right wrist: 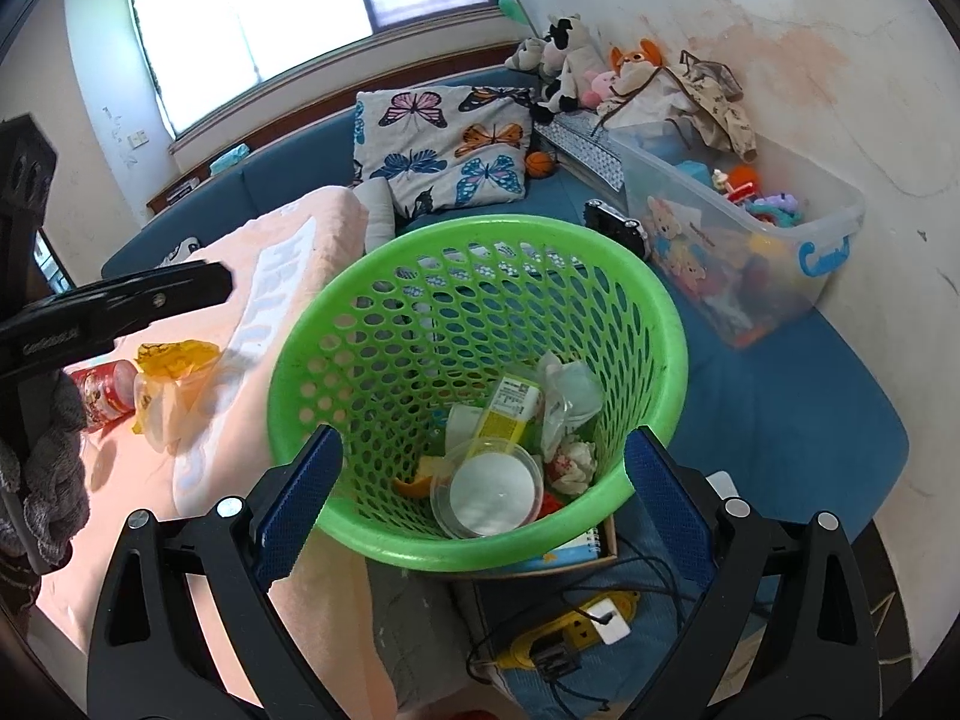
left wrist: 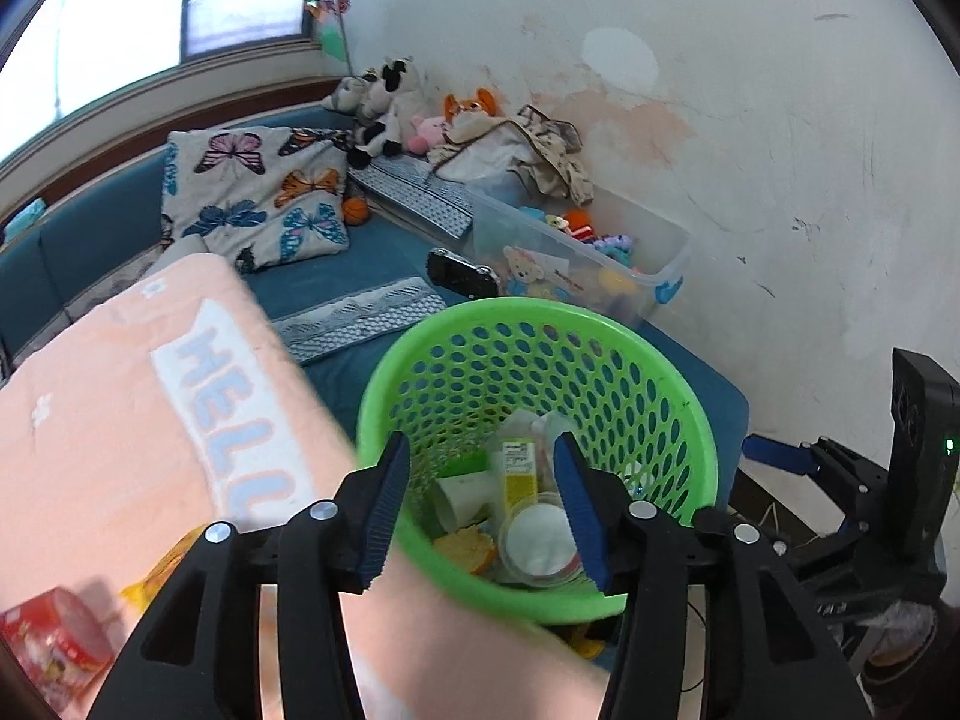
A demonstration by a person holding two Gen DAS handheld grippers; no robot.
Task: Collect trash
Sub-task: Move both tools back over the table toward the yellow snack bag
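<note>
The left gripper [left wrist: 483, 495] hangs over the green bin [left wrist: 678, 384], fingers released, nothing between them. The right gripper [right wrist: 480, 516] is spread wide and empty around the bin's near rim. Remaining trash lies on the pink blanket [right wrist: 150, 480]: a crumpled yellow bag [right wrist: 174, 381] touching a red can [right wrist: 105, 393]. The bag looks light, soft and slippery, best pinched at a bunched fold. The can seems stiff and likely to roll; grip across its middle.
</note>
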